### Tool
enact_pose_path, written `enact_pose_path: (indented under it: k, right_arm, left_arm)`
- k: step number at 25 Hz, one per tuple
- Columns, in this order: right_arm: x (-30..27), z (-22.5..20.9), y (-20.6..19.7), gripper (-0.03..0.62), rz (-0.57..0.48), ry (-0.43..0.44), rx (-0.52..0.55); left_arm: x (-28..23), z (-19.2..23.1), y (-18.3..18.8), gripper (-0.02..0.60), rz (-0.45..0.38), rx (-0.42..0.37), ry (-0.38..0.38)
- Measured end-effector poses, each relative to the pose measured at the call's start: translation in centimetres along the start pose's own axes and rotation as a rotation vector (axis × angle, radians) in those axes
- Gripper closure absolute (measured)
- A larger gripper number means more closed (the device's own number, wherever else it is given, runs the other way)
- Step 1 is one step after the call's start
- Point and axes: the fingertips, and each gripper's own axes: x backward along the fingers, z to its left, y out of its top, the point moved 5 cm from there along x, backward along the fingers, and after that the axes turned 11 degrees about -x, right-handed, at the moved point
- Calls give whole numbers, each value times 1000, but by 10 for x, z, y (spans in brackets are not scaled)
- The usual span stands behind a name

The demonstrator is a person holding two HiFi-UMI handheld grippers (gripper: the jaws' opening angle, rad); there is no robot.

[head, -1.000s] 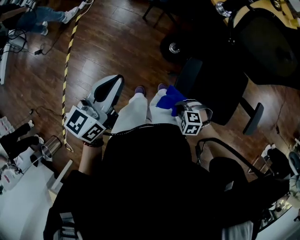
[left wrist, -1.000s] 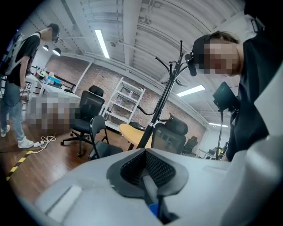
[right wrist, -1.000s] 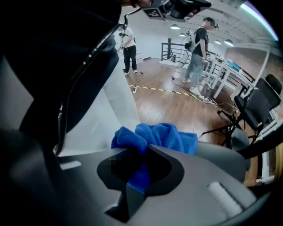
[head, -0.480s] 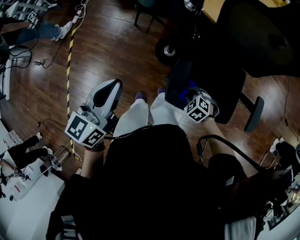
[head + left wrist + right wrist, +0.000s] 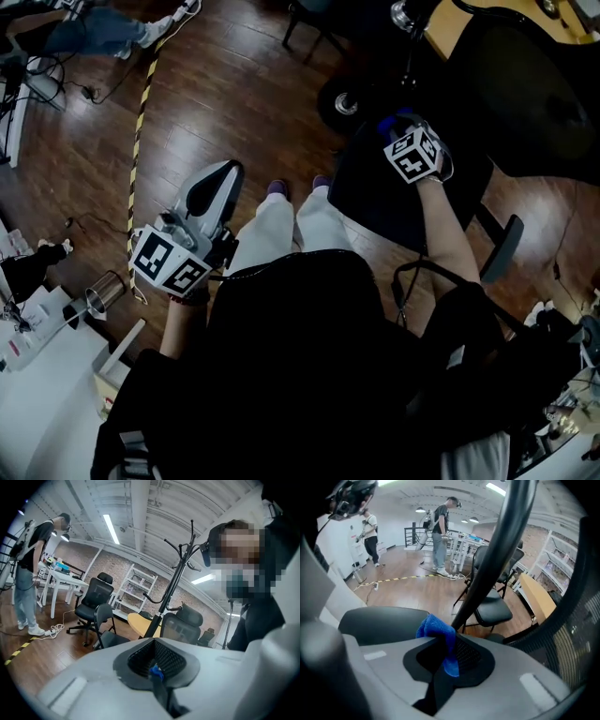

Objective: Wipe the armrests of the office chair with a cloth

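Where the head view looks down, the right claw (image 5: 397, 129) holds a blue cloth (image 5: 386, 120) over the black chair (image 5: 394, 202); the left claw (image 5: 217, 178) hangs apart. In the left gripper view, that claw is pressed together. In the right gripper view, the claw pinches the fuzzy, bunched cloth, which droops above a smooth, rounded armrest (image 5: 375, 620) lying crosswise.

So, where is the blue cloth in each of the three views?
Head view: upper right, the cloth shows as a blue edge just beyond the marker cube.
Left gripper view: not in it.
Right gripper view: centre, pinched in the shut right tongs.
Shared landmark: the yellow-black floor tape, seen in all three.
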Motion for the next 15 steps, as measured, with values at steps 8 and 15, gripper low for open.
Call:
enact_pose_path:
  k: [8,15]
  right_arm:
    - [36,76,-21,549,-105,33,28]
    - [64,175,-28,549,-27,21,-114]
  left_arm:
    - [5,0,10,581,5,-57,-28]
    - [1,58,30,581,4,-68,-232]
